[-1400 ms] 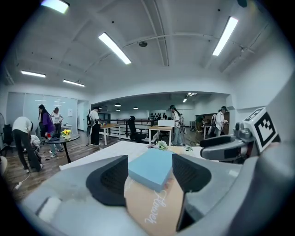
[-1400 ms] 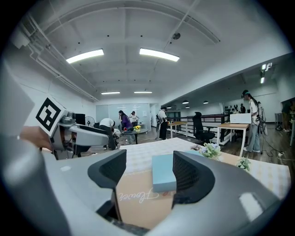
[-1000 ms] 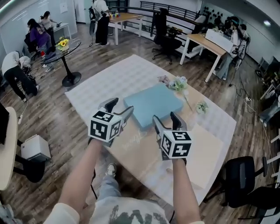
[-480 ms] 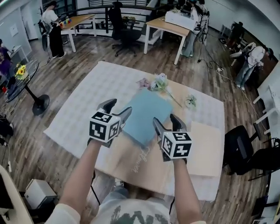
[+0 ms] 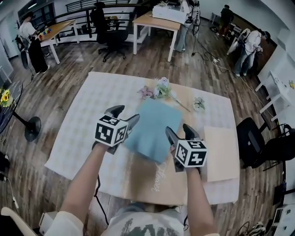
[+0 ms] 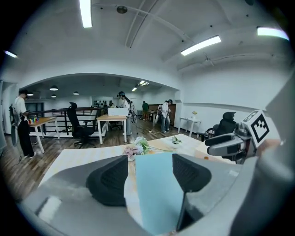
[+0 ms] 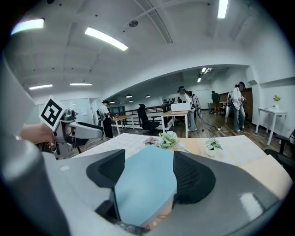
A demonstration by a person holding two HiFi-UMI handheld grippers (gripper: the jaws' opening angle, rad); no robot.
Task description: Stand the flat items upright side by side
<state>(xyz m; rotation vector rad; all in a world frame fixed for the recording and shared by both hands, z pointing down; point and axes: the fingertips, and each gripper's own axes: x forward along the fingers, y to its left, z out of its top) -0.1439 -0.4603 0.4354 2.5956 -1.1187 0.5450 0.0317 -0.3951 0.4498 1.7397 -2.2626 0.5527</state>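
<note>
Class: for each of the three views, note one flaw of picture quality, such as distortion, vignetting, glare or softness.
Head view: fisheye curves the edges of the white mat and the floorboards. Left gripper view: black round vignette, ceiling strip light blown out, near jaws soft. Right gripper view: same vignette, glaring strip light.

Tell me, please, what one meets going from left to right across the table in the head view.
left claw → blue flat item → right claw → tan board
</note>
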